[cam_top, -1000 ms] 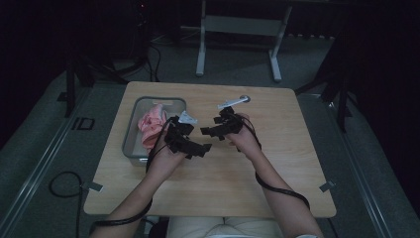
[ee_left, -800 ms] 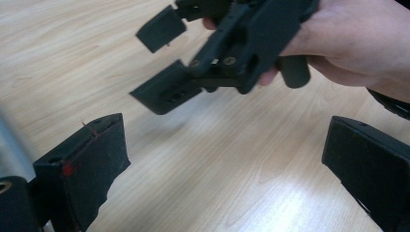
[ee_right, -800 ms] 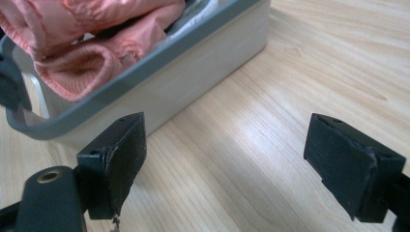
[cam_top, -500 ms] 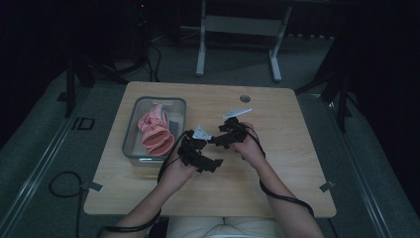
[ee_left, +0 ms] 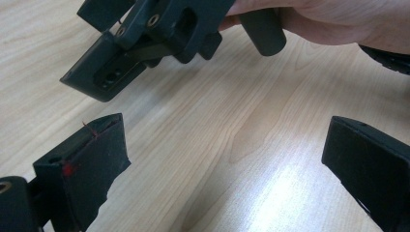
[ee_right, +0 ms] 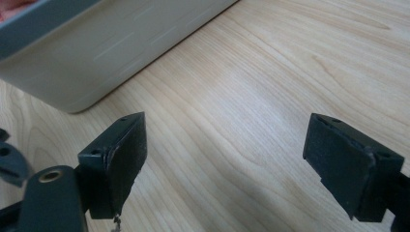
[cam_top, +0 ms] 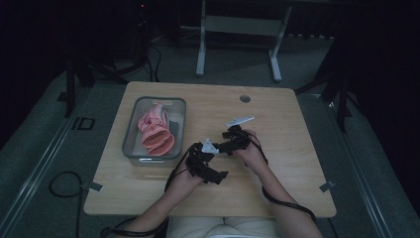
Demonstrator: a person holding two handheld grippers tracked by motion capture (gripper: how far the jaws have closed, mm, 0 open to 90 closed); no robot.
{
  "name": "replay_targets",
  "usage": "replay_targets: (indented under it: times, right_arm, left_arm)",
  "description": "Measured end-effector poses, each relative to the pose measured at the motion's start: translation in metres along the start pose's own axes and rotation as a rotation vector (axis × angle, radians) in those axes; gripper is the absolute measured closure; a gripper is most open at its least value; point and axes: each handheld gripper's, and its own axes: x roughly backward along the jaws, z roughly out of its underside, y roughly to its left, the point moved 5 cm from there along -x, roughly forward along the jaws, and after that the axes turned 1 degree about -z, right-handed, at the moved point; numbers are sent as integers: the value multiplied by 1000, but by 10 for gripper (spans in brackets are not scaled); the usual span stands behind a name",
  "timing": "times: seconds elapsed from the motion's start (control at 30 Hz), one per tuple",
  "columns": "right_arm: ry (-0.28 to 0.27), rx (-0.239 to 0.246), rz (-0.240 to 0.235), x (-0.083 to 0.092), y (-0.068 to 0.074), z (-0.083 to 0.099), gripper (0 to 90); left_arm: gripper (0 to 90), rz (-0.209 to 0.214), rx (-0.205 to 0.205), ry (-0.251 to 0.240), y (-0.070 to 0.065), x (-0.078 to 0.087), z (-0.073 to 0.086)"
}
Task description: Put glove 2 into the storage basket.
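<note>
I held my left gripper point(cam_top: 210, 148) and my right gripper point(cam_top: 229, 140) close together over the bare light wooden table point(cam_top: 277, 114), both with jaws spread wide and nothing between them. The pink ribbed rubber glove point(cam_top: 154, 133) lay inside the grey rectangular plastic tray point(cam_top: 130, 134) near the left gripper. The tray's pale wall point(ee_right: 111, 48) stood just beyond my right jaws.

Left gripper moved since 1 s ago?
Yes. The left gripper has pulled back toward the person and right, away from the tray it was beside.
</note>
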Motion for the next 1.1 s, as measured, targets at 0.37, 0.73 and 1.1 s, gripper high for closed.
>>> replay_targets:
  times: [0.37, 0.73, 1.1]
  right_arm:
    - [-37, 29, 27, -3, -3, 15, 157]
    - [-28, 69, 70, -13, 1, 32, 157]
    - [-32, 63, 104, -13, -1, 32, 157]
  left_arm:
    - [19, 1, 4, 39, 0, -18, 23]
    - [19, 21, 3, 17, -1, -24, 38]
    - [19, -22, -5, 1, 1, -21, 44]
